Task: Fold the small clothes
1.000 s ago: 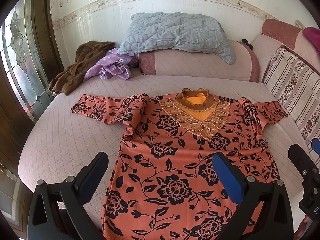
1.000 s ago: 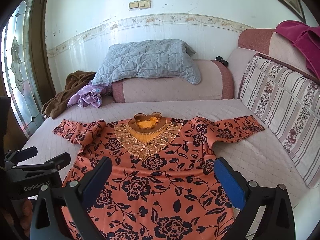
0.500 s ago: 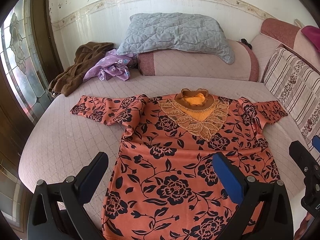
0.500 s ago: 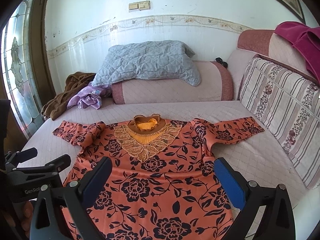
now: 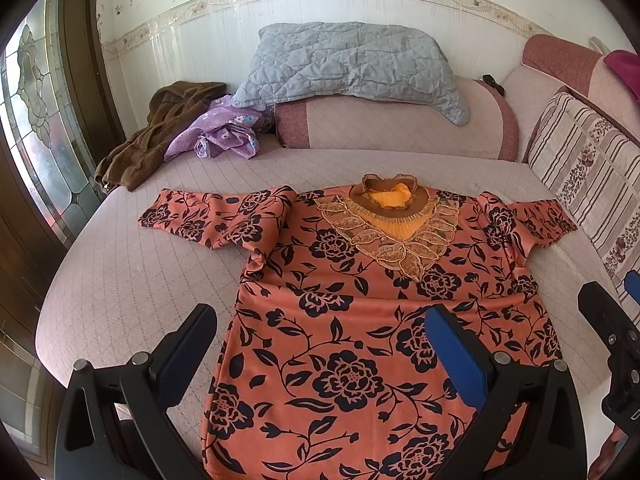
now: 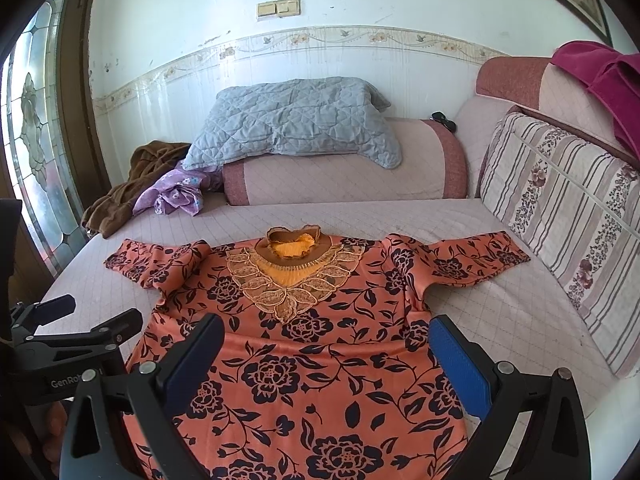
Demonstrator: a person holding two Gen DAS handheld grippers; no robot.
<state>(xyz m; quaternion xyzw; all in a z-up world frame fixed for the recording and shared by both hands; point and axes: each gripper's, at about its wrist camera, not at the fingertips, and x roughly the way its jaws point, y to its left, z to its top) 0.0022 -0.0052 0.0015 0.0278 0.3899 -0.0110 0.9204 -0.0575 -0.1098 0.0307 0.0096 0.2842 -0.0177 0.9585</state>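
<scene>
Both grippers [image 5: 320,344] [image 6: 324,352] wide above flat blouse [image 5: 360,320]

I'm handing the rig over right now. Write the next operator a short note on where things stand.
Left tongs: open, empty, hovering over the lower left part of the orange floral top.
Right tongs: open, empty, hovering over the top's lower right part.
The top lies face up and spread flat on the quilted bed, collar toward the bolster, both sleeves out to the sides; the left sleeve looks a bit rumpled.
Done: the top is laid out. No fold made yet.
Left: fold the sleeves in, then fold the body. The brown garment and purple garment lie heaped at the far left.
</scene>
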